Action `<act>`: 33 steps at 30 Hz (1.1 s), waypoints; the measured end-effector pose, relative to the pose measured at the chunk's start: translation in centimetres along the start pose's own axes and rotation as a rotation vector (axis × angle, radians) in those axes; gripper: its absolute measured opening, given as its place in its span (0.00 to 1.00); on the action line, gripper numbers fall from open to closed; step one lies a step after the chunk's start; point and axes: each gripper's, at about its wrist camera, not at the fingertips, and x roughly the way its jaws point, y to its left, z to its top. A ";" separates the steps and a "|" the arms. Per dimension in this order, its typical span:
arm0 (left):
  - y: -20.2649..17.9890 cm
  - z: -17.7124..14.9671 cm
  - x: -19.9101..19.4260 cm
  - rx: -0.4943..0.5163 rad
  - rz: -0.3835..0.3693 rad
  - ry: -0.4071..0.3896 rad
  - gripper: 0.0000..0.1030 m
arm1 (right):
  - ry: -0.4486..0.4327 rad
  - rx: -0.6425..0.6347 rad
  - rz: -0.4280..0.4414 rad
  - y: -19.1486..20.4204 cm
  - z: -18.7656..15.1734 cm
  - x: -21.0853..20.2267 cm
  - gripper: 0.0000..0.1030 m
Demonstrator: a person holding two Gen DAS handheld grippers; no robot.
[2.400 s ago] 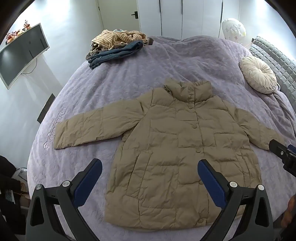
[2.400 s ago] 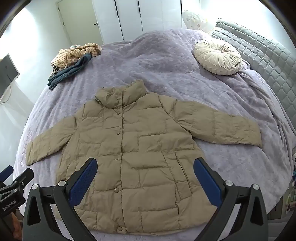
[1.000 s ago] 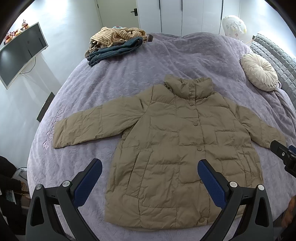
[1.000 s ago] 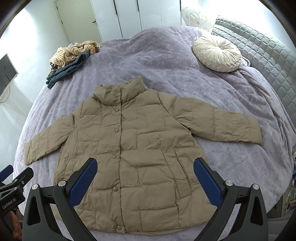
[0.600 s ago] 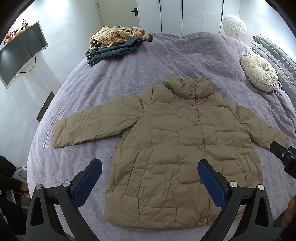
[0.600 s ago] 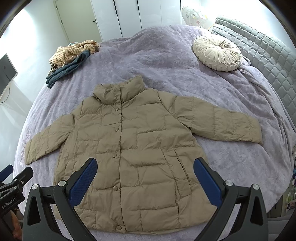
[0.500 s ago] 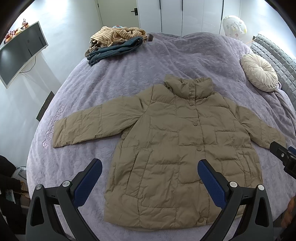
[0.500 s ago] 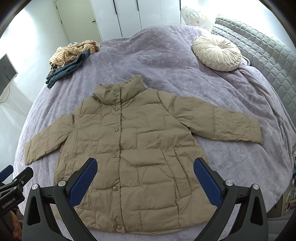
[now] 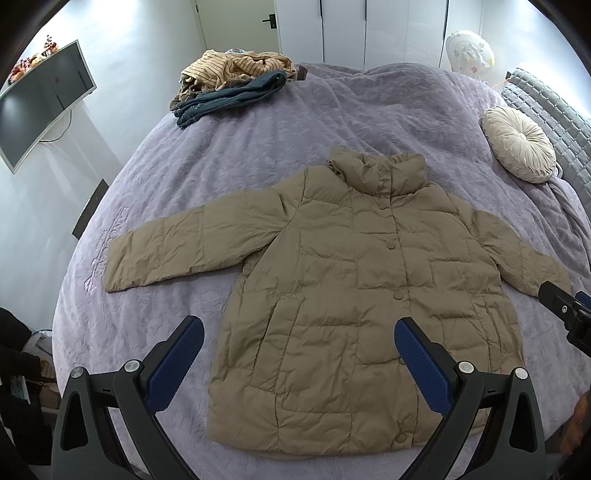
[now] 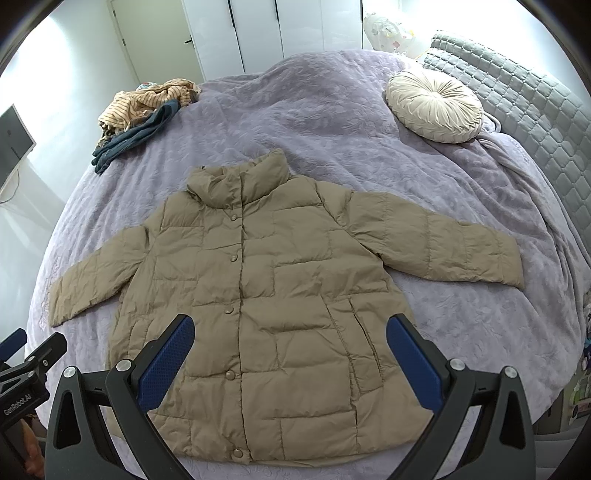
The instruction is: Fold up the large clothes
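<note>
Tan quilted puffer jacket (image 9: pixel 354 295) spread flat, front up and snapped closed, on the lavender bedspread (image 9: pixel 295 140), collar toward the far wardrobe doors (image 9: pixel 362 33), hem at the near edge of the bed. Both sleeves laid out to the sides, the one on the left gripper's side reaching toward embroidered lettering on the cover. Left gripper (image 9: pixel 299 360) above the lower front of the jacket, blue-padded fingers (image 9: pixel 175 363) spread wide, nothing between them, no visible contact with the fabric. Right gripper (image 10: pixel 290 356) likewise over the hem area, fingers (image 10: pixel 413 362) wide apart and empty. Tip of the right gripper just visible at the right edge of the left wrist view, beside the far sleeve cuff; part of the left gripper at the lower left of the right wrist view. Heap of other clothes (image 9: pixel 232 85), striped beige and dark blue, at the far corner of the bed, well apart from the jacket. Round cream cushion (image 10: pixel 434 105) near the grey quilted headboard (image 10: pixel 532 110). Curved monitor (image 9: pixel 40 103) against the white wall.
</note>
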 end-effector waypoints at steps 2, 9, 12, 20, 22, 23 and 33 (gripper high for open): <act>0.0 0.0 0.0 -0.002 0.000 -0.001 1.00 | 0.001 0.006 0.010 0.0 -0.1 0.1 1.00; 0.5 -0.3 0.7 -0.024 -0.002 0.000 1.00 | -0.022 0.061 0.131 0.6 0.0 0.3 1.00; 1.0 -0.2 1.4 -0.027 -0.006 0.022 1.00 | 0.015 0.049 0.119 1.0 0.1 0.6 1.00; 4.5 -0.4 4.1 -0.089 -0.012 0.054 1.00 | 0.042 -0.053 0.108 3.3 -0.2 2.3 1.00; 6.5 -0.8 5.9 -0.161 -0.035 0.087 1.00 | 0.059 -0.067 0.138 4.1 -0.6 3.1 1.00; 7.4 -0.9 6.8 -0.189 -0.035 0.113 1.00 | 0.122 -0.060 0.141 4.2 -0.9 3.6 1.00; 17.0 -2.6 16.4 -0.406 0.036 0.205 1.00 | 0.306 -0.141 0.242 9.8 -3.7 10.3 1.00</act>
